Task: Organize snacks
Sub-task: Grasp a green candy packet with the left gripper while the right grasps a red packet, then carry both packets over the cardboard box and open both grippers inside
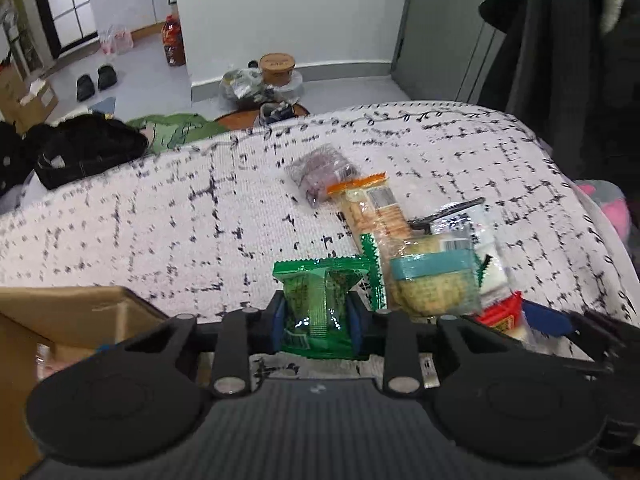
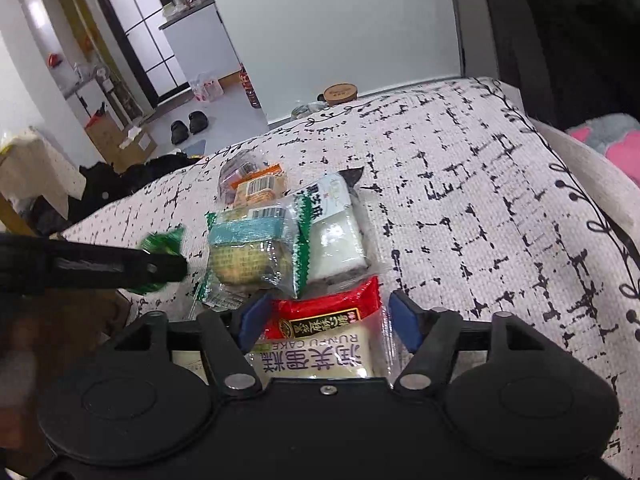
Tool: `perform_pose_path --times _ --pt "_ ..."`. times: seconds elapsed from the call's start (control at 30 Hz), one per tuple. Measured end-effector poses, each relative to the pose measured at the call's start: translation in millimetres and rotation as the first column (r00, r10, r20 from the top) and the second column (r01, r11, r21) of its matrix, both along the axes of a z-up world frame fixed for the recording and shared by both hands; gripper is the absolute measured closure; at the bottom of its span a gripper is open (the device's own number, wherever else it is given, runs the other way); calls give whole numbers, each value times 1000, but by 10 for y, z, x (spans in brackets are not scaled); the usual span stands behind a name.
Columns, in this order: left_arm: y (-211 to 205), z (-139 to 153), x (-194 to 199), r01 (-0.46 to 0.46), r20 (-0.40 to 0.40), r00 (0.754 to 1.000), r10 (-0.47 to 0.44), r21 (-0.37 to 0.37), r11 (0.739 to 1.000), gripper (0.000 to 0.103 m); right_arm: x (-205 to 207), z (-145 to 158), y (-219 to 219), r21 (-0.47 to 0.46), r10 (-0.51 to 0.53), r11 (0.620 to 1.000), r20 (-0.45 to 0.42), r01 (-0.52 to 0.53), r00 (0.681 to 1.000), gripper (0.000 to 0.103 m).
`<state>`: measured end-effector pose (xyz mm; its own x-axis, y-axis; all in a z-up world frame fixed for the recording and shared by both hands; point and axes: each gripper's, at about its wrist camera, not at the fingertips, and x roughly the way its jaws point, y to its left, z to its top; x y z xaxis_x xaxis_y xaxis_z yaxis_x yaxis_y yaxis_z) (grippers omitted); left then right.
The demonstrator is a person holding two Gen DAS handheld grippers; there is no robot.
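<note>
- Green snack packet (image 1: 318, 312) sits right up close in the left wrist view, pinched between the blue pads (image 1: 277, 322) of the left gripper (image 1: 317, 322), jaws drawn in tight on its sides and crinkling the wrapper.
- Over on the right wrist view, the right gripper (image 2: 326, 320) stands wide, its blue pads (image 2: 404, 320) either side of a red-and-white cake packet (image 2: 320, 340); the left pad is close to the wrapper, the right one clear of it, so nothing is gripped.
- Just beyond that cake packet lies the heap on the cloth: a teal-banded biscuit pack (image 2: 250, 248), a white packet with a green zigzag edge (image 2: 332, 232) beside it, an orange cracker pack (image 2: 258, 188) behind, and a purple clear-wrapped snack (image 1: 322, 170) farthest out.
- All of it rests on a white cloth with black dashes (image 1: 160, 220) covering the tabletop.
- At the left gripper's lower left, a cardboard box (image 1: 72, 312) shows its open rim, just beside the table edge.
- From the right wrist view, the left gripper's dark arm (image 2: 92, 266) crosses in from the left, with green wrapper showing at its tip.
- Farther back: grey floor, a pair of black slippers (image 1: 96, 80), a red bottle (image 1: 173, 42) by the wall.
</note>
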<state>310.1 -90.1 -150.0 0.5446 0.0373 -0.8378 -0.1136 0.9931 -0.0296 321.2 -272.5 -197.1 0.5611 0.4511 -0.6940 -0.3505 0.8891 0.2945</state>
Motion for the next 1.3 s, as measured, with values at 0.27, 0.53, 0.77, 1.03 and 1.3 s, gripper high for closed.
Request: perform_pose_path --times 0.27,0.53,0.77,1.03,1.3 --pt "86 315 -197 -11 50 999 11 -9 1000 73 -35 13 94 -74 6 997 22 -4 1000 53" --pt "216 512 -483 -6 78 997 8 -35 999 73 -123 105 -47 -27 -48 998 -3 48 999 64" --pt "472 748 -747 -30 124 992 36 -52 998 73 -216 296 -87 8 -73 997 41 73 997 64" --pt "687 1044 -989 -1 128 992 -1 9 1000 73 -337 552 -12 19 -87 996 109 85 990 65" --pt "922 1178 -1277 -12 156 988 5 45 999 73 -472 769 122 29 -71 997 188 66 980 65"
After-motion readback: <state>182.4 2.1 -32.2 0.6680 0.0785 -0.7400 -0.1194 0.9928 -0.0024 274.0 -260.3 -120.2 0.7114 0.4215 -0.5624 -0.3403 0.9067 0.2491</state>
